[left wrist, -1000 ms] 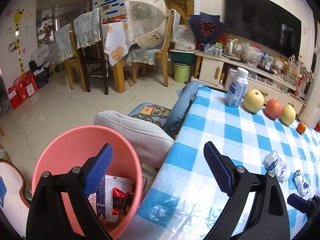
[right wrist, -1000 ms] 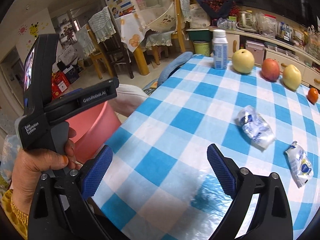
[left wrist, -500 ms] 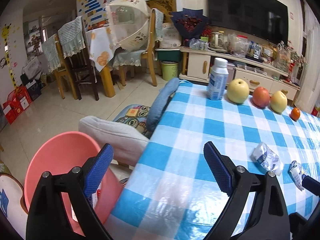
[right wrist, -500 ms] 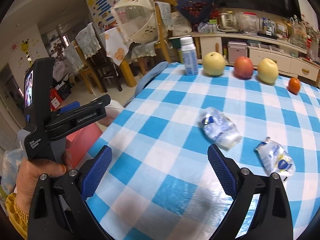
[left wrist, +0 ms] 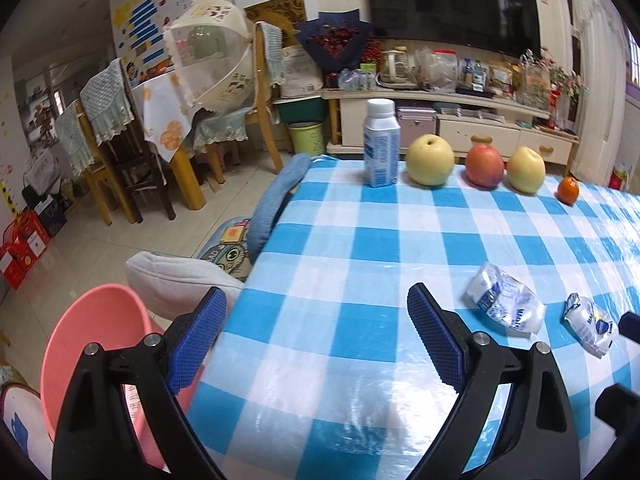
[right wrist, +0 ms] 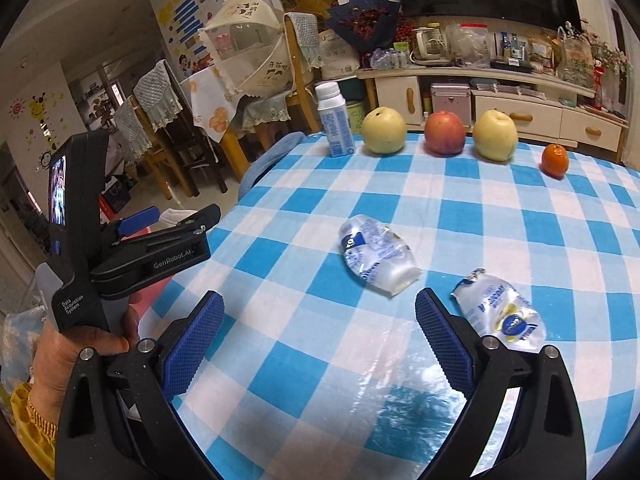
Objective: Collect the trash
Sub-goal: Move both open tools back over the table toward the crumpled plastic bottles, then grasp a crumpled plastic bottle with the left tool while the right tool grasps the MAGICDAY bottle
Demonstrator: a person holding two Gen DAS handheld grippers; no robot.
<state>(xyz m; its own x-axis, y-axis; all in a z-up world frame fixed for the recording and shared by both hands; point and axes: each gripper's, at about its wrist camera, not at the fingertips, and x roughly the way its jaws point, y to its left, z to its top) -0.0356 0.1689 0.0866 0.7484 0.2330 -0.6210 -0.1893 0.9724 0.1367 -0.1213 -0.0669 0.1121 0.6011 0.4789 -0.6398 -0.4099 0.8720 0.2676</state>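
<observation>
Two crumpled clear plastic wrappers lie on the blue-and-white checked table (right wrist: 440,208). One wrapper (right wrist: 376,256) is ahead of my right gripper, the other wrapper (right wrist: 500,312) is just right of its right finger. Both show in the left wrist view (left wrist: 506,304) (left wrist: 588,324). My right gripper (right wrist: 318,336) is open and empty above the table. My left gripper (left wrist: 316,332) is open and empty over the table's left edge; its body shows in the right wrist view (right wrist: 132,252). A pink bin (left wrist: 88,344) stands on the floor at the left.
A white bottle (left wrist: 381,144), two yellow pears (left wrist: 430,160) (left wrist: 525,170), a red apple (left wrist: 485,166) and a small orange (left wrist: 568,190) line the table's far edge. A grey cushion (left wrist: 176,280) and blue chair back (left wrist: 276,204) sit left of the table.
My left gripper swung right and up from over the pink bin to the table edge. My right gripper moved forward toward the two wrappers. Both stayed open.
</observation>
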